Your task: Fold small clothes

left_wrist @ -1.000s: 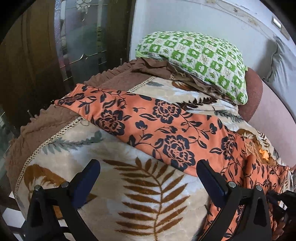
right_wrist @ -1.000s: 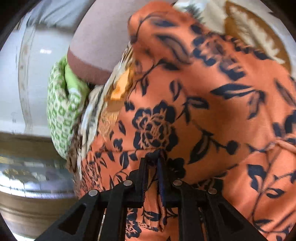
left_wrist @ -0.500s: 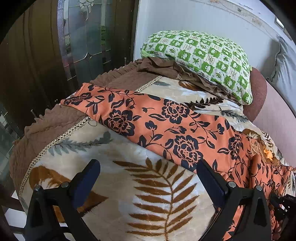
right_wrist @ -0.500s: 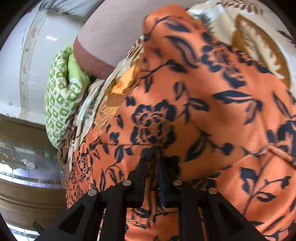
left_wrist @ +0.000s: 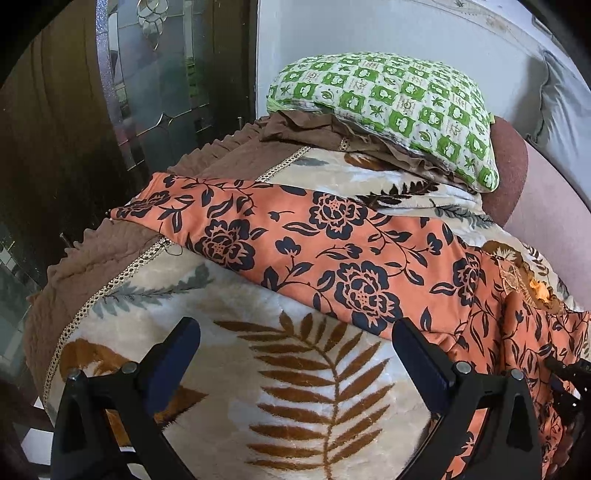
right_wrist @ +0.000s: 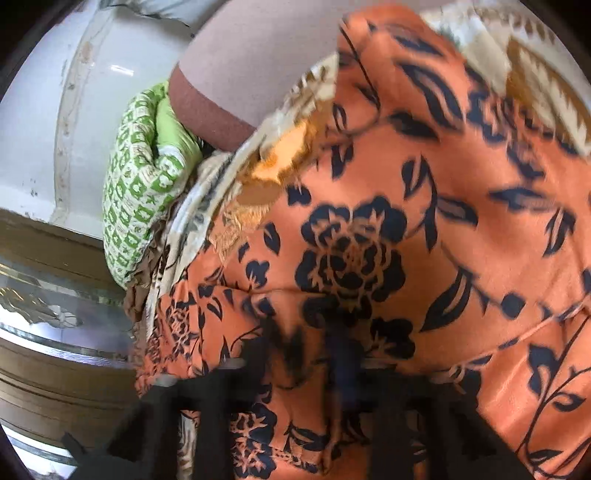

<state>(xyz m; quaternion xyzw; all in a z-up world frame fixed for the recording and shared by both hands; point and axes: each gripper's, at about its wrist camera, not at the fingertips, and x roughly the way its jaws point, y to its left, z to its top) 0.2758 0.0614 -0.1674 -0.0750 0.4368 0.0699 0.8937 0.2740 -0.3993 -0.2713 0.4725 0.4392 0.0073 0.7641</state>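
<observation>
Orange floral garment (left_wrist: 332, 258) flat across leaf-print blanket (left_wrist: 295, 387), left tool (left_wrist: 295, 354) wide open, empty, right tool (right_wrist: 314, 354) opening, fabric between jaws.

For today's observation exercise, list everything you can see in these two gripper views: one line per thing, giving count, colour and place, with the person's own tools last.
Floral garment: one, orange with dark navy flowers, spread across the blanket.
Blanket: one, cream with brown fern leaves and a brown border, covering the bed.
Pillow: one, green and white checked, at the bed's far end.
Bolster: one, pinkish with a brown end, beside the pillow.
Glass-panelled door: one, dark wood frame, at far left.
Wall: white, behind the pillow.
Left gripper: one, black with blue pads, open above the blanket, holding nothing.
Right gripper: one, black, blurred, jaws opening with garment cloth between them.
</observation>
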